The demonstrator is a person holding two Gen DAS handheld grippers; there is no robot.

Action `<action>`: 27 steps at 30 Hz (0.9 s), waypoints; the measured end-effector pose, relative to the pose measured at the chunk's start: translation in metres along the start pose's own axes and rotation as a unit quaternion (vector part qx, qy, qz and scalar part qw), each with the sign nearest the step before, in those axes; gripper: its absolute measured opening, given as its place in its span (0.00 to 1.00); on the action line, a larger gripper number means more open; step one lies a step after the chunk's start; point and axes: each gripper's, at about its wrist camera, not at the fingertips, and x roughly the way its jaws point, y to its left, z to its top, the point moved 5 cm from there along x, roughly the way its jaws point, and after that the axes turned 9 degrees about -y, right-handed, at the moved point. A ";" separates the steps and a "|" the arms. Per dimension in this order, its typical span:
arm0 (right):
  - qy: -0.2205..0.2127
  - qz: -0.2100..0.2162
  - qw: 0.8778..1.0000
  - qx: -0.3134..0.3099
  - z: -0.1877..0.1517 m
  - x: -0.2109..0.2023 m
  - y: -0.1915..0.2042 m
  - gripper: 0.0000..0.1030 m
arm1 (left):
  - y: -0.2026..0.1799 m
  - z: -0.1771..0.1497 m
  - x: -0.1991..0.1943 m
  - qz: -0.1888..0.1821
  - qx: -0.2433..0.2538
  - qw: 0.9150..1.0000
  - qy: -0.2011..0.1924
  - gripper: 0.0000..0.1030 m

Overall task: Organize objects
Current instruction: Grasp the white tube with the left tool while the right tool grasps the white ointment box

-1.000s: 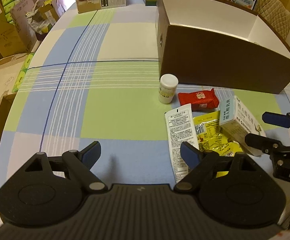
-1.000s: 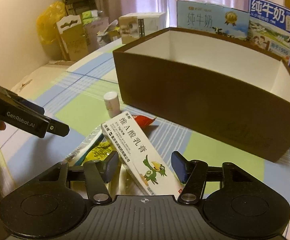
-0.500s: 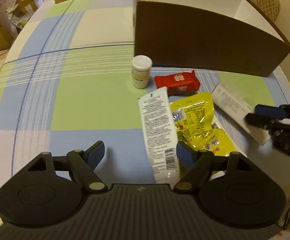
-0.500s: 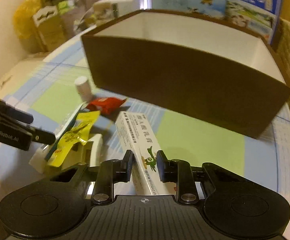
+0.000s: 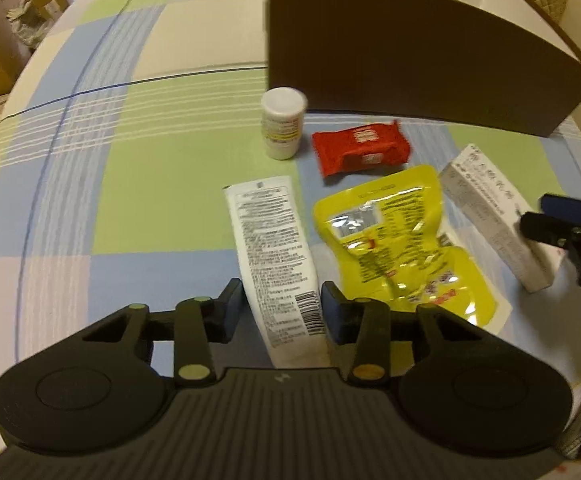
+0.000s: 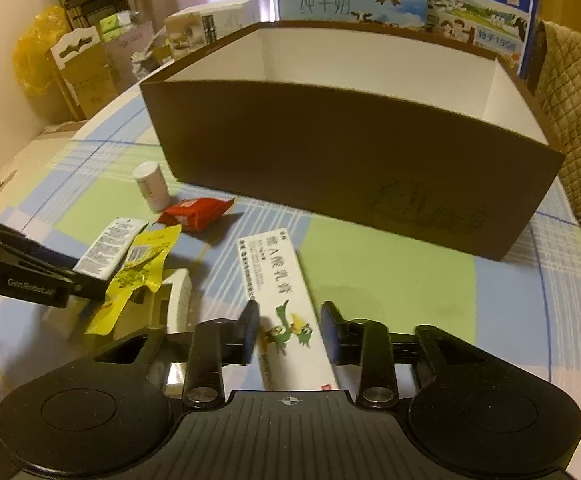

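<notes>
Both grippers' fingers straddle packets: white sachet [image 5: 278,256], ointment box [image 6: 286,312].

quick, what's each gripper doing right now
Left gripper: open around the white sachet, not clamped.
Right gripper: open around the ointment box.

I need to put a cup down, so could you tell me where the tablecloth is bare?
Bare cloth lies left of the white bottle and white sachet, and between the ointment carton and the brown box. It is crowded around the red packet and yellow pouch.
</notes>
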 end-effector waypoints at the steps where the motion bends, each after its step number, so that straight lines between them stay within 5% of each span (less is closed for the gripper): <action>1: -0.004 0.001 1.000 0.001 0.001 -0.001 0.000 0.43 | 0.003 0.000 0.000 0.004 -0.004 1.000 0.001 0.35; 4: -0.012 0.004 1.000 -0.008 0.001 0.000 0.002 0.50 | 0.014 0.001 0.000 0.009 -0.020 1.000 0.004 0.35; 18: 0.024 0.002 0.998 -0.060 -0.008 0.029 0.019 0.50 | 0.017 0.004 0.005 0.032 -0.010 0.999 -0.008 0.42; 27: 0.025 0.000 0.998 -0.060 -0.007 0.031 0.021 0.50 | 0.014 0.004 0.004 0.029 -0.006 0.999 -0.015 0.35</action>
